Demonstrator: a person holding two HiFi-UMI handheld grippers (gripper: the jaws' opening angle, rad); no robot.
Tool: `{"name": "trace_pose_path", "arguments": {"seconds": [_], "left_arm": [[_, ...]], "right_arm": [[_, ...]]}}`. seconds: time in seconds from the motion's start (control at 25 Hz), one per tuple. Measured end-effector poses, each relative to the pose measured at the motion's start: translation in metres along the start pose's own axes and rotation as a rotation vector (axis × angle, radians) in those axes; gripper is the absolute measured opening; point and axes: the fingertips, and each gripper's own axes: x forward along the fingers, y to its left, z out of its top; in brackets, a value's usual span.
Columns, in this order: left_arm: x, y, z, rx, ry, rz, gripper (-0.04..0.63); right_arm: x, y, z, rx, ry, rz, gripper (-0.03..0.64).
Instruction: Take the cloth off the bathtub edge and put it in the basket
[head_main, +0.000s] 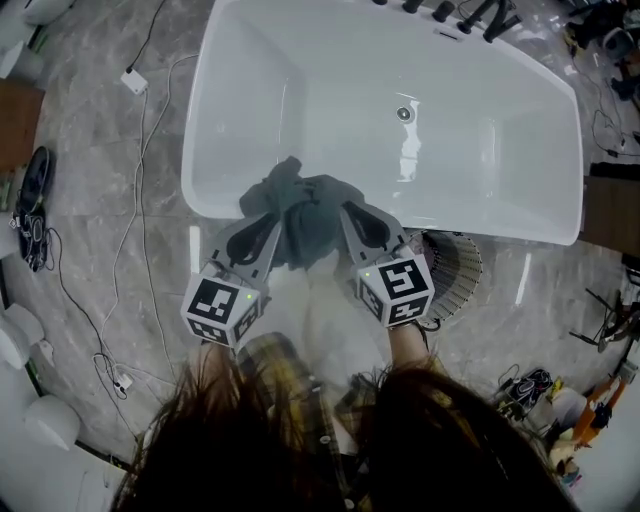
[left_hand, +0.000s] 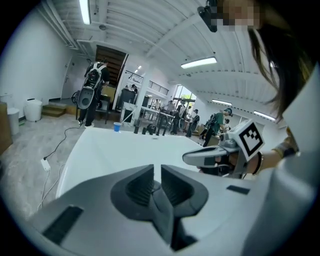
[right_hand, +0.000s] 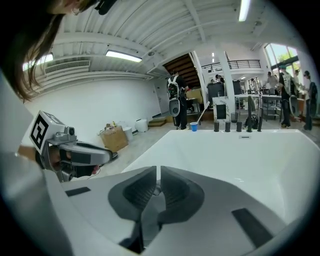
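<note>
Cloth (head_main: 300, 215): dark grey-green, bunched in a heap over the near rim of the bathtub (head_main: 500, 232), part spilling into the tub, part hanging toward you. Not in the basket (head_main: 458, 268) yet.

Left gripper (head_main: 274, 226) and right gripper (head_main: 347, 212) sit either side of the heap, tips at the fabric. The head view can't confirm contact. Left fingers (left_hand: 137, 187) are pressed together with nothing seen between them. Right fingers (right_hand: 175, 190) are the same, a thin slit with no fabric in it. By my reading, neither has a hold.

Step in hand, as judged: getting a grasp. Spread one set of fingers before you push in. Take a thick fold at the crest of the heap, not a loose corner, and close fully before lifting. Lift straight up off the rim so the hanging part doesn't drag or slide into the tub.

Room: basket stands on the floor just beside the tub's outer wall, to your right, partly hidden under the right gripper. Short carry, open above. Rim looks smooth and rounded, so snagging seems unlikely. Cables (head_main: 130, 230) lie on the floor well to the left, out of the path. Taps (head_main: 460, 12) sit at the far end, well apart.
</note>
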Motion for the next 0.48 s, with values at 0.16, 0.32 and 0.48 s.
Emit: {"name": "trace_pose_path", "arguments": {"seconds": [0.16,0.32,0.48], "left_arm": [[0.006,0.006,-0.029,-0.011,0.047,0.008,0.025],[0.011,0.011,-0.061,-0.044,0.101,-0.009,0.034],[0.017,0.015,-0.089,-0.084,0.159,-0.035,0.145]], "right_arm": [[0.009,0.000,-0.016,0.030,0.003,-0.012,0.018],[0.016,0.002,-0.035,0.059,0.018,-0.013,0.021],[0.024,0.002,-0.055,0.086,0.047,-0.009,0.098]]}}
